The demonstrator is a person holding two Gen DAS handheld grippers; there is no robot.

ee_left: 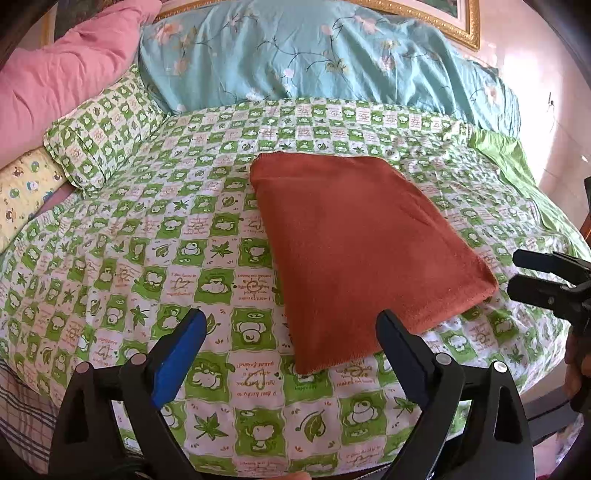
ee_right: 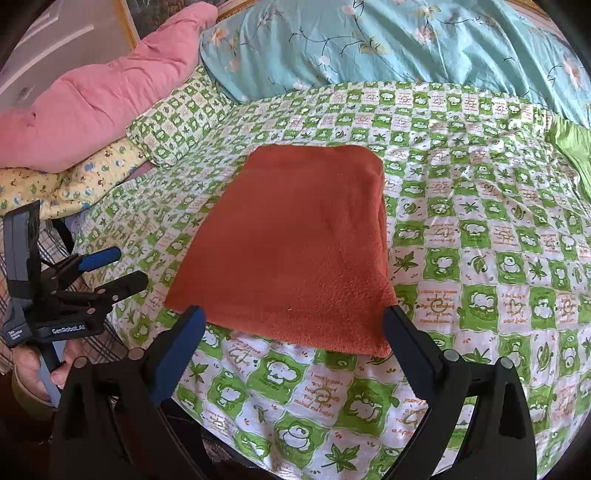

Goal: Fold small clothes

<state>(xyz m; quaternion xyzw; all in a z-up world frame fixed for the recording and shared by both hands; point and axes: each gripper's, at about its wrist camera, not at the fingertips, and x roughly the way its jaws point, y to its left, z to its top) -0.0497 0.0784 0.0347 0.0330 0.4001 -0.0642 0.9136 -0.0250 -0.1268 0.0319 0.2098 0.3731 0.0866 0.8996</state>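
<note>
Two views, one bed. Left to right in the left wrist view: pink pillow (ee_left: 62, 70), yellow print pillow (ee_left: 22, 195), small green-check pillow (ee_left: 99, 136), teal floral duvet (ee_left: 314, 55), gold picture frame (ee_left: 469, 26) at top, then the right gripper (ee_left: 517, 275) poking in at the right edge. Frame is plain only in this view. Only the right wrist view shows the left gripper (ee_right: 127, 267) from outside, at far left, with the person's left hand (ee_right: 37, 369) wrapped round its handle low down; white text on the body reads "GenRobot.AI", the smaller label beside it is too small to read. Bedsheet (ee_left: 147, 258) squares carry upside-down orange writing; "I want to make you happy" is partly legible in the right view.

Folded rust-orange towel (ee_left: 354, 240) lies flat mid-bed on the green frog-check sheet, a neat rectangle. Left gripper fingers (ee_left: 184, 354) are spread wide, gripping nothing, with the towel's near-left corner just ahead between them. Right gripper fingers (ee_right: 406, 354) are equally wide, empty, straddling the towel's near edge, the right tip at its corner. Both grippers point forward over the bed edge.
</note>
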